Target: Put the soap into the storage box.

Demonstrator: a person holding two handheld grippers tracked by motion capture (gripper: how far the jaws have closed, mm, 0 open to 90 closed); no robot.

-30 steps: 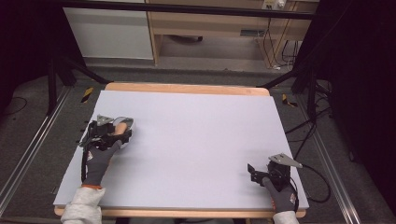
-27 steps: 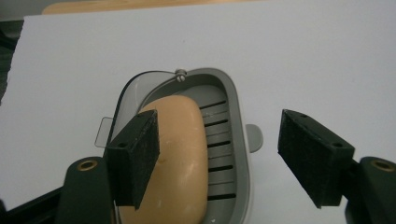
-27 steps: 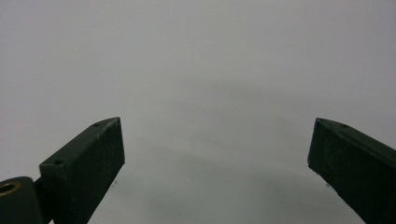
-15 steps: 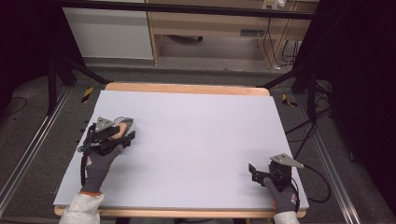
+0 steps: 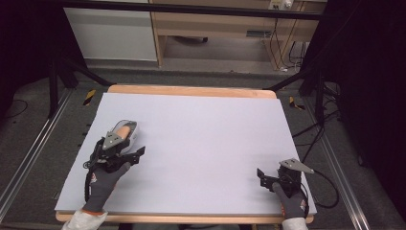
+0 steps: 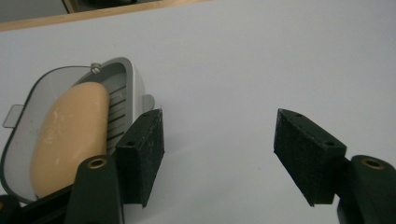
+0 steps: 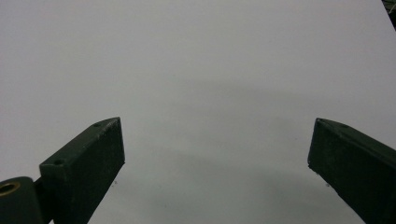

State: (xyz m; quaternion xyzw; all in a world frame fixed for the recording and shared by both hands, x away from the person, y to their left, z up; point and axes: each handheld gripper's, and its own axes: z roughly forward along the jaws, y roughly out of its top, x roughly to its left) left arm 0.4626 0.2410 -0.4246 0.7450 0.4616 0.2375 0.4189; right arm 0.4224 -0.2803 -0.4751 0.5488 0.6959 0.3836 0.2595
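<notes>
A grey soap dish [image 5: 128, 128] holding a tan bar of soap [image 5: 123, 130] rests on the white table top [image 5: 201, 129] at the left. My left gripper [image 5: 129, 149] sits just behind and to the right of it, open, with nothing between its fingers. In the left gripper view the dish [image 6: 133, 81] and soap [image 6: 70, 130] lie outside the left jaw, beside it, and the left gripper [image 6: 219, 158] spans bare table. My right gripper [image 5: 272, 176] stays low near the front right corner, and the right gripper [image 7: 215, 163] is open over bare white surface.
The table has a wooden edge [image 5: 191, 91] at the far side. Black cables [image 5: 325, 187] trail off the right side. Dark stand legs [image 5: 62, 67] and a wooden shelf unit [image 5: 215, 28] stand on the floor beyond the table.
My left gripper has drawn back toward the near edge and slightly right, so the dish with the soap now shows ahead of it. The right gripper has barely moved.
</notes>
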